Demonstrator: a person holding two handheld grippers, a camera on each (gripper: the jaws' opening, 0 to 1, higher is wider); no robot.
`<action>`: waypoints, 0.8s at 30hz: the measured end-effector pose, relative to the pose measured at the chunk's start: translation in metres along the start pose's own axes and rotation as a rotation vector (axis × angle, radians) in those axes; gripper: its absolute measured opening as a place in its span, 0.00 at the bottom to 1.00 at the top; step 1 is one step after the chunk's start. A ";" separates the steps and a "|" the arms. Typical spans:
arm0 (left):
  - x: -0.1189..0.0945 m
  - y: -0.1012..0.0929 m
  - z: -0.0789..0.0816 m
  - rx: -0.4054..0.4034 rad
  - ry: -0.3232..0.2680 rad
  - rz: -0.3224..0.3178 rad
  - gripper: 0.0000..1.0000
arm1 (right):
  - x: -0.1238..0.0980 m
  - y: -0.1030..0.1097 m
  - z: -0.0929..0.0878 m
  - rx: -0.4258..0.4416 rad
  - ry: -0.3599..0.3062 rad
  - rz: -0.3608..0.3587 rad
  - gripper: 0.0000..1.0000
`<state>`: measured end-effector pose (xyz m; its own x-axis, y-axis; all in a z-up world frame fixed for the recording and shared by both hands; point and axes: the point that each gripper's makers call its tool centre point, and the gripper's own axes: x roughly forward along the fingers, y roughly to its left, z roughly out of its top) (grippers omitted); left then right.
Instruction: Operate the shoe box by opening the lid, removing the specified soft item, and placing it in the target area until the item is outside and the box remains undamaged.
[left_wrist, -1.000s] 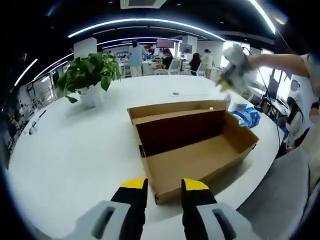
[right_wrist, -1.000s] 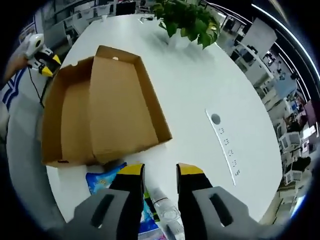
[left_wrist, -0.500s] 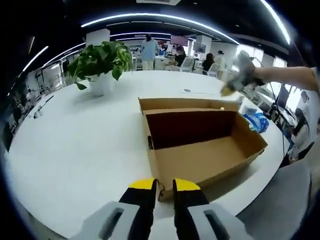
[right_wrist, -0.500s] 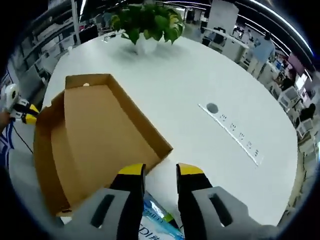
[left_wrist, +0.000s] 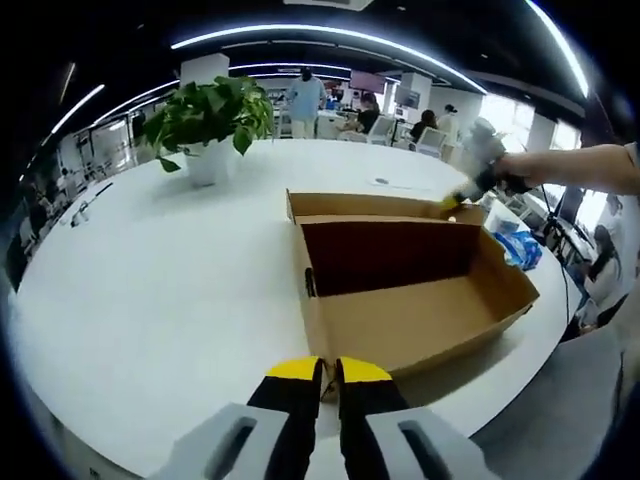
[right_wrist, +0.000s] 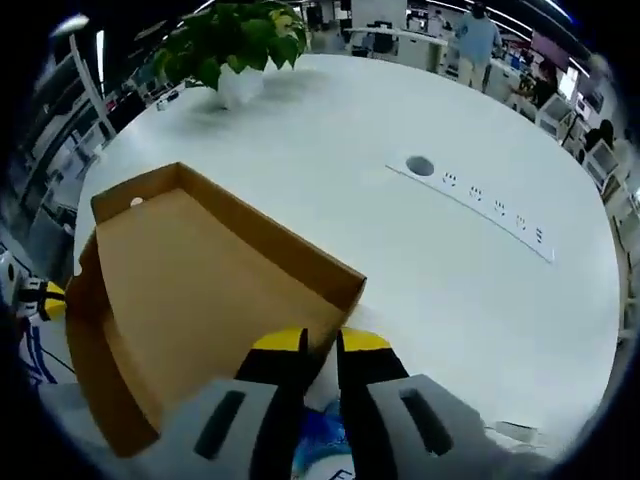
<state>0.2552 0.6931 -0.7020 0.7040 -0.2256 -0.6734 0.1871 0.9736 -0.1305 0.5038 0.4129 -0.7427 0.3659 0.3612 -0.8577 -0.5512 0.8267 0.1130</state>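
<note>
White laminate covers the one large round table, set in an open-plan office with curved ceiling light strips, rows of desks and several people standing or seated in the background. One brown cardboard shoe box lies open near the table's front edge, its lid folded back flat beside the tray; the tray's floor looks bare, though the near wall hides part of it. One potted plant in a white pot stands toward the far edge, and a single power strip with a round port beside it is set flush into the tabletop. One soft blue packet rests on the table just outside the box's far end, partly cut off by the box wall and by the right gripper's own jaws in the right gripper view. Left gripper, jaws nearly together, pinches the box's near corner edge. Right gripper, reaching in on an outstretched arm in the left gripper view, has its jaws narrowed on the lid's corner wall; whether they actually grip is hard to make out.
</note>
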 end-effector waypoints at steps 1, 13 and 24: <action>0.000 0.000 0.000 -0.005 -0.003 -0.001 0.05 | 0.000 0.002 -0.001 0.003 -0.002 0.004 0.08; 0.000 -0.001 -0.001 -0.003 -0.010 -0.006 0.05 | -0.023 0.006 0.002 0.046 -0.070 -0.009 0.05; -0.001 -0.003 -0.002 0.003 -0.003 -0.004 0.05 | -0.053 0.014 0.019 0.012 -0.179 -0.023 0.03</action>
<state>0.2528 0.6906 -0.7021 0.7050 -0.2298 -0.6710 0.1920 0.9726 -0.1315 0.4915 0.4136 -0.6860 0.5067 0.4122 -0.7572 -0.5325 0.8404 0.1012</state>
